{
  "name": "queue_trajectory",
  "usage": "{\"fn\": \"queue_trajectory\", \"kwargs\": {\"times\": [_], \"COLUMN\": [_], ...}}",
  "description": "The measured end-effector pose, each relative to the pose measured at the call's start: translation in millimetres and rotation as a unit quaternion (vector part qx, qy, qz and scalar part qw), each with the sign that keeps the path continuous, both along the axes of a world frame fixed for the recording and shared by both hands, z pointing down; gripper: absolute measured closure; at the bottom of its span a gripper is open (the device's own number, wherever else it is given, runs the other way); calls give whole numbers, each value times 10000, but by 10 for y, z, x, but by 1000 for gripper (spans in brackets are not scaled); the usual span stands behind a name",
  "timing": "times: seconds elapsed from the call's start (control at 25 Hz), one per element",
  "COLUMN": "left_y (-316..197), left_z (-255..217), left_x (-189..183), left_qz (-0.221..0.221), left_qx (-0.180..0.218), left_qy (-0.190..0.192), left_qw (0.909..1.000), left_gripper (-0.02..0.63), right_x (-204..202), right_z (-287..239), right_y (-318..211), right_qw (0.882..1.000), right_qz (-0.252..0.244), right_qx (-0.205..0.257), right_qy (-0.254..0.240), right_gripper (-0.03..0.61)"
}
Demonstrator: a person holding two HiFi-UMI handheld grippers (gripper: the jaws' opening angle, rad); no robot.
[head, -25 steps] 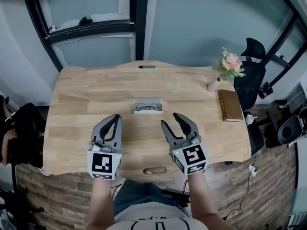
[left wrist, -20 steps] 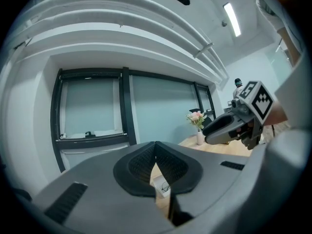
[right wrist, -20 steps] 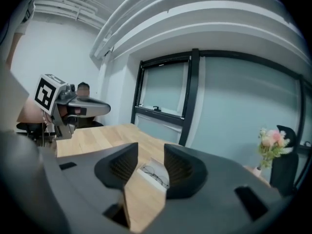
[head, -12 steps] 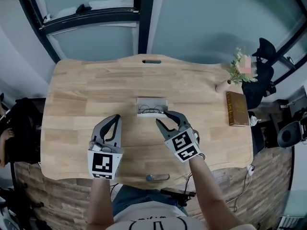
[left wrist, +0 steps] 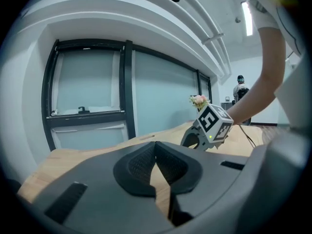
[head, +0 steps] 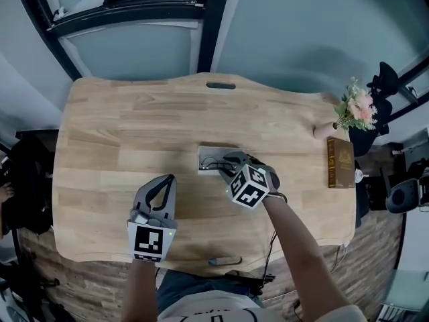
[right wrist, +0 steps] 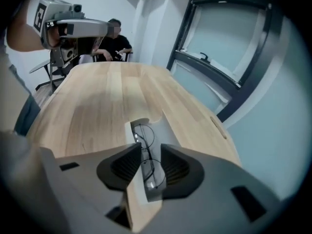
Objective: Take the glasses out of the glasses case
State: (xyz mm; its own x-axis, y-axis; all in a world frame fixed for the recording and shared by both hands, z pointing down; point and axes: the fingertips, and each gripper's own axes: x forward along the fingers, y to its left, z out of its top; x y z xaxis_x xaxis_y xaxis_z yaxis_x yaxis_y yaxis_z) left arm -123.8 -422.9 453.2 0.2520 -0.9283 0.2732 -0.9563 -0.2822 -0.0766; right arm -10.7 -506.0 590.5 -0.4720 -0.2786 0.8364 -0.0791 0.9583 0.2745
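Observation:
An open grey glasses case lies in the middle of the wooden table. Thin wire-rimmed glasses lie inside the case. My right gripper points steeply down over the case's right end. In the right gripper view its jaws are closing, with the glasses between them and the pads not pressing on the frame. My left gripper hovers low over the table, nearer me and left of the case. Its fingertips meet with nothing between them.
A brown book and a small vase of flowers stand at the table's right edge. A cable slot is cut near the far edge. A person sits beyond the table's end. Office chairs stand to the right.
My right gripper has gone forward and down onto the case, tipping to point steeply downward, and its jaws have narrowed. The left gripper has sunk a little and moved slightly forward.

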Motion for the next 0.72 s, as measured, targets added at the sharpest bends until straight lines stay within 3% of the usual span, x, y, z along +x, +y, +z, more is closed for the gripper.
{"fn": "queue_trajectory", "kwargs": {"times": [0.32,0.52,0.72], "left_y": [-69,-91,-89], "left_z": [170,211,208], "left_x": [-126,-295,-373], "left_qz": [5,-162,-238], "left_qx": [-175,-208,-185], "left_qy": [65,86,143], "left_qw": [9998,9996,9994], "left_gripper": [597,597,597], "right_x": [-87,-113,-103], "right_z": [337,381,324], "right_y": [-39,-28,0], "right_qw": [9891,9832,9820], "right_qz": [-927,-1129,-1228], "right_qx": [-468,-672,-569], "right_qy": [1041,1270,1318], "right_gripper": [507,543,563]}}
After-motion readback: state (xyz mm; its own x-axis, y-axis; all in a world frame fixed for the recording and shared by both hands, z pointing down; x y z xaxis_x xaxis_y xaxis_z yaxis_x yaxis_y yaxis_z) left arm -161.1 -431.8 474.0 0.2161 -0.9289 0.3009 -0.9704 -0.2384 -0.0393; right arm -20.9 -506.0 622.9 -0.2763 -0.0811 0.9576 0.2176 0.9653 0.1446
